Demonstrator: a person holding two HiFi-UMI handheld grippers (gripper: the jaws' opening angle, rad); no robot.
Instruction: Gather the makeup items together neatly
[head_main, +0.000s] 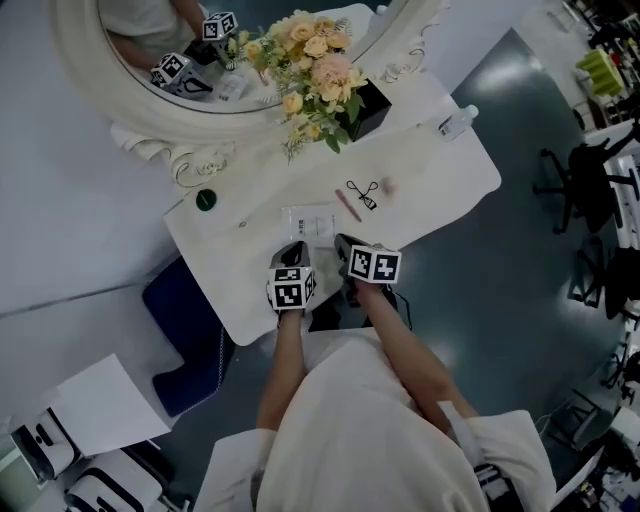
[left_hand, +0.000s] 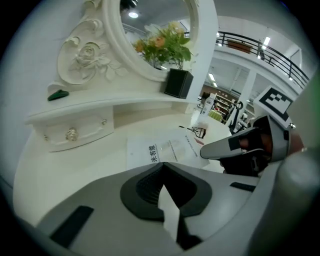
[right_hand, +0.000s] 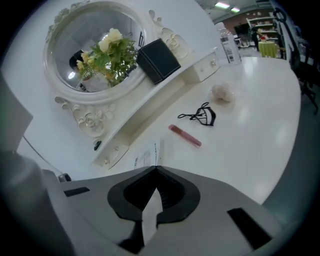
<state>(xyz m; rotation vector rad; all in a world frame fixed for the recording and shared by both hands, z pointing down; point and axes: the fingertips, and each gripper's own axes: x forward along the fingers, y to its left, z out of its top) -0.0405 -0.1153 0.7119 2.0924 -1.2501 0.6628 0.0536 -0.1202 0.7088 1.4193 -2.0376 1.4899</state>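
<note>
Nothing looks gathered yet: the flat printed sachet (left_hand: 162, 150) lies nearest the front edge of the table (head_main: 440, 180), the pink stick (right_hand: 185, 135) and eyelash curler (right_hand: 202, 115) sit apart beyond it, and the pale puff (right_hand: 222, 91) lies farther still. The left hand-held gripper (left_hand: 162, 165) and the right hand-held gripper (right_hand: 156, 168) both hover over the near edge, clenched on nothing, so by my reading all the collecting remains.

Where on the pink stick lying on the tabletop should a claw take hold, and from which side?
Probably its middle, from above, jaws closing across its narrow width. The pink stick lies flat and thin on the tabletop, clear of the eyelash curler, so both long sides look free.
</note>
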